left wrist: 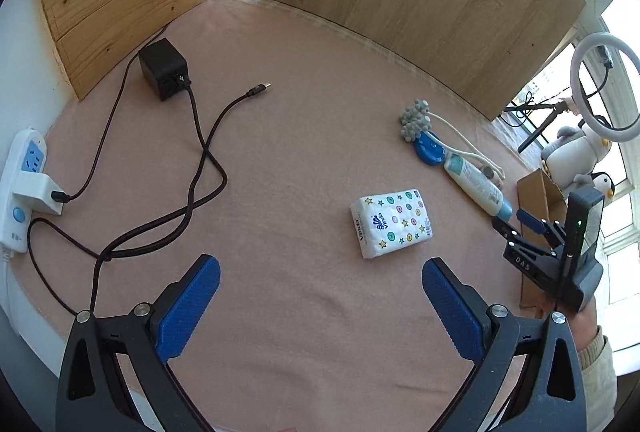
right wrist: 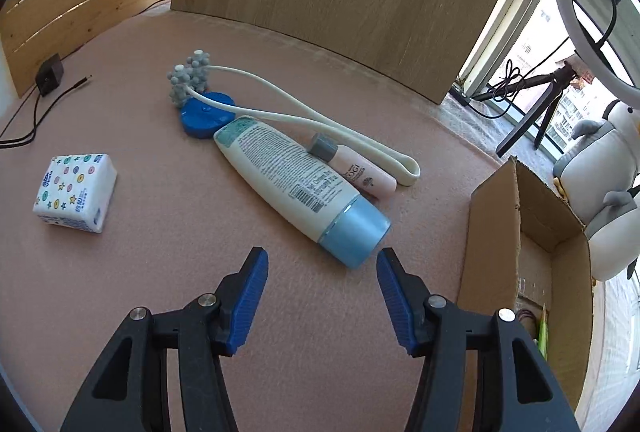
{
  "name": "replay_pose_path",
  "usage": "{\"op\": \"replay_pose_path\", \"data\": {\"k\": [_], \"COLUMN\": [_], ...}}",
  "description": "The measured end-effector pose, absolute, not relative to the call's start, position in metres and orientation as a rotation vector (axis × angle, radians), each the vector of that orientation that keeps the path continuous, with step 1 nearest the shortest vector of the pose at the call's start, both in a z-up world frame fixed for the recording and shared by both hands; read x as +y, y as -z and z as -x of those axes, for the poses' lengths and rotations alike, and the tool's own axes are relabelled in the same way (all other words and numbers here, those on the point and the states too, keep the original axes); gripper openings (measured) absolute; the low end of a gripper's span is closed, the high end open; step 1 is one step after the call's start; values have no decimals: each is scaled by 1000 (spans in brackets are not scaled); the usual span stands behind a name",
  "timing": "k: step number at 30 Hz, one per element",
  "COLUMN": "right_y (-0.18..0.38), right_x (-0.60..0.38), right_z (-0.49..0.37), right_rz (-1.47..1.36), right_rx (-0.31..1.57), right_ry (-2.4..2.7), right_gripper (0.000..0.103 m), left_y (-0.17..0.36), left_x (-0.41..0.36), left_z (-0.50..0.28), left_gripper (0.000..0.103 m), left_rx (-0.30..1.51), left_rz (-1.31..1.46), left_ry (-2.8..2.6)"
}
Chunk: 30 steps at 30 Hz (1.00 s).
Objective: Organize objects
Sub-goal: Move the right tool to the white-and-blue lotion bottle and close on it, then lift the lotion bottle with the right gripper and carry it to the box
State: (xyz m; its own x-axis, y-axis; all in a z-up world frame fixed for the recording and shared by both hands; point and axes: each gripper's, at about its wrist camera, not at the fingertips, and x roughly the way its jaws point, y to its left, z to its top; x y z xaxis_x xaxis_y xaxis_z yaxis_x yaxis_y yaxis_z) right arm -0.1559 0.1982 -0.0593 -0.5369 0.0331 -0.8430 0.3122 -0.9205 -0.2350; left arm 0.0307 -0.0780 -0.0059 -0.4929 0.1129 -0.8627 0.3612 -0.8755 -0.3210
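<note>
Pink felt cloth (left wrist: 304,159) covers the work surface, backed by wooden boards (left wrist: 420,3) along its far edge and a window on the right. On the left side of the cloth lie a white power strip (left wrist: 20,187), a black adapter cube (left wrist: 163,73) and a loose dark cable (left wrist: 208,151) that loops across the felt.

Near the middle sits a tissue pack (left wrist: 392,222) printed with stars and dots, lying flat and apart from everything else. Farther right, a cluster of items lies together: a white lotion bottle (right wrist: 296,179) with a light-blue cap on its side, a small pink tube (right wrist: 360,171) with a grey cap touching its far side, a blue round lid (right wrist: 206,115) at the bottle's far end, and a white looped massager (right wrist: 304,115) whose grey knobbly balls rest just beyond the lid. An open cardboard box (right wrist: 496,232) stands at the right edge, with plush penguins (right wrist: 608,159) and a ring light (right wrist: 592,3) beyond it.

The left gripper (left wrist: 320,292) hovers released over bare felt, its blue pads wide apart, with the tissue pack just ahead of them. The right gripper (right wrist: 322,284) is likewise released and holds nothing; its right pad lies just beside the bottle's blue cap, though contact cannot be judged.
</note>
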Motion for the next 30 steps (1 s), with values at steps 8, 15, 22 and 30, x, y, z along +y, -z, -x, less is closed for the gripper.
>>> {"op": "replay_pose_path", "data": {"k": [8, 15, 22, 30], "right_y": [76, 80, 80, 78], "right_x": [183, 176, 162, 168], "right_z": [185, 175, 107, -12], "right_rz": [-1399, -1412, -1358, -1378], "right_rx": [669, 584, 518, 428], "right_ry": [2443, 2427, 2440, 2460], "right_gripper": [55, 39, 39, 36], "left_y": [17, 19, 39, 79], "left_x": [-83, -88, -60, -12], "left_z": [-45, -44, -26, 21], "left_gripper": [102, 102, 102, 102], "left_rx": [756, 771, 822, 525], "left_rz": [-1517, -1518, -1663, -1772], "left_ry": [2451, 2433, 2448, 2448]}}
